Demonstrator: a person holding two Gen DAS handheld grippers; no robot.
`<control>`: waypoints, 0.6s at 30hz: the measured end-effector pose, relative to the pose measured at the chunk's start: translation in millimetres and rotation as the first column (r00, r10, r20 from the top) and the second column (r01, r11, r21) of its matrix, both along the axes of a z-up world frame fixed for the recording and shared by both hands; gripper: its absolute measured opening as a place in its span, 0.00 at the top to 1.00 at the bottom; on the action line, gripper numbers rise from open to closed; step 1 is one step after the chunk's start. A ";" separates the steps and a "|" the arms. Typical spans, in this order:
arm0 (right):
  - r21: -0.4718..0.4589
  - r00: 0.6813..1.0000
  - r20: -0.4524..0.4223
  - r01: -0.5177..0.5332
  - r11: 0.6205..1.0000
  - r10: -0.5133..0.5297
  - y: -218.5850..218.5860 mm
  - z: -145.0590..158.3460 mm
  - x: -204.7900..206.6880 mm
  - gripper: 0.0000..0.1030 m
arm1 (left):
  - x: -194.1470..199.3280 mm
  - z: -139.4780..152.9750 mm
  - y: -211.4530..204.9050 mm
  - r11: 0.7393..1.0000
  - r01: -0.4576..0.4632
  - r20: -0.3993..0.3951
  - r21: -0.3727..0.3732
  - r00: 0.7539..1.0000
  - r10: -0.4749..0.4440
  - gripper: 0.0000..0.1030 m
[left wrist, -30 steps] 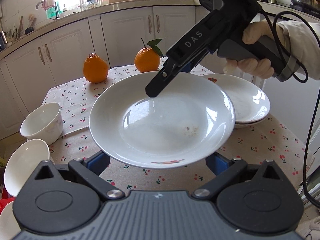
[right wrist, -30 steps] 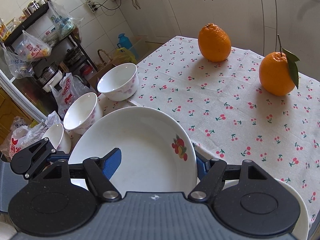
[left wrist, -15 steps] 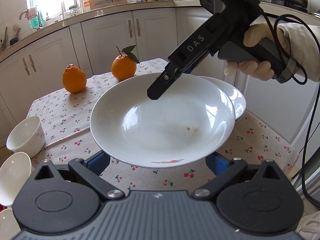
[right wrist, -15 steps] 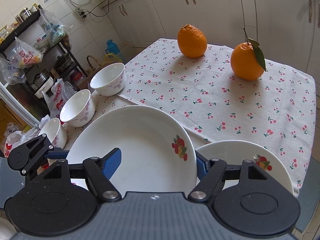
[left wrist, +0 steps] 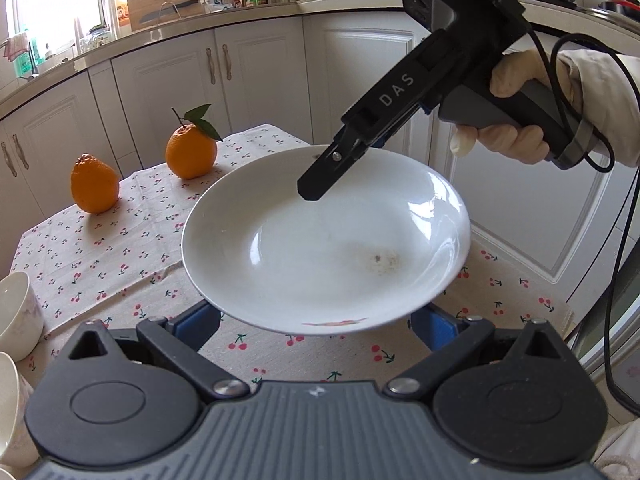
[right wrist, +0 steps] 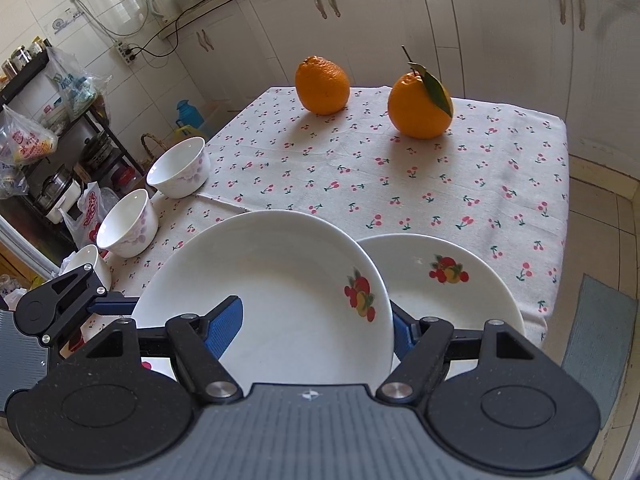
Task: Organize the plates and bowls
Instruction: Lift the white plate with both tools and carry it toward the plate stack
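A white plate (left wrist: 320, 248) with a fruit print is held in the air over the table, also in the right wrist view (right wrist: 280, 300). My right gripper (right wrist: 316, 328) is shut on the plate's rim; one finger (left wrist: 332, 168) lies over its far edge. My left gripper (left wrist: 316, 320) sits under the plate's near edge with its jaws wide apart. A second fruit-print plate (right wrist: 440, 280) lies on the table at the right. Three white bowls (right wrist: 180, 168) (right wrist: 128, 224) (right wrist: 86, 262) stand along the table's left edge.
Two oranges (right wrist: 322, 84) (right wrist: 418, 106) sit at the far end of the cherry-print tablecloth (right wrist: 400, 176). White cabinets (left wrist: 260, 80) stand behind the table. A shelf with bags (right wrist: 36, 128) is at the left. A floor mat (right wrist: 596, 328) lies right of the table.
The held plate has moved right and lifted, with both grippers. The second plate on the table has come into the right wrist view.
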State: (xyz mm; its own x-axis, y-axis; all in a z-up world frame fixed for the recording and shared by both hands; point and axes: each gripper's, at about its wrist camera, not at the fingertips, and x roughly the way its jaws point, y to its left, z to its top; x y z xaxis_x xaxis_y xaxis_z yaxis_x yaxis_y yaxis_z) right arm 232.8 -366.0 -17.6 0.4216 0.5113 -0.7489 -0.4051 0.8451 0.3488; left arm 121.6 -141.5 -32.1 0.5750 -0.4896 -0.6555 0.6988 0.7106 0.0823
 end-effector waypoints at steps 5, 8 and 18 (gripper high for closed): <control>0.001 0.999 -0.005 0.039 0.999 -0.039 -16.7 -3.9 -3.4 0.23 | 4.7 -3.8 -11.8 0.999 0.036 -0.005 0.010 0.999 -0.036 0.02; -0.003 0.998 -0.011 0.056 0.998 -0.056 -24.1 -6.3 -5.0 0.23 | 7.0 -5.4 -17.8 0.999 0.054 -0.012 0.008 0.999 -0.053 0.02; 0.006 0.994 -0.020 0.110 0.994 -0.110 -47.8 -14.5 -8.6 0.23 | 17.6 -11.3 -34.0 0.996 0.087 -0.034 0.005 0.996 -0.087 0.02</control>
State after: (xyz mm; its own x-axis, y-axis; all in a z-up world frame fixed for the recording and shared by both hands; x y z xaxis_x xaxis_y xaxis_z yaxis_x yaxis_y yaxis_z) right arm 224.2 -413.8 -32.2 0.4610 0.4674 -0.7543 -0.3027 0.8819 0.3615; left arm 139.2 -175.6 -43.4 0.5082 -0.5325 -0.6769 0.7603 0.6466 0.0621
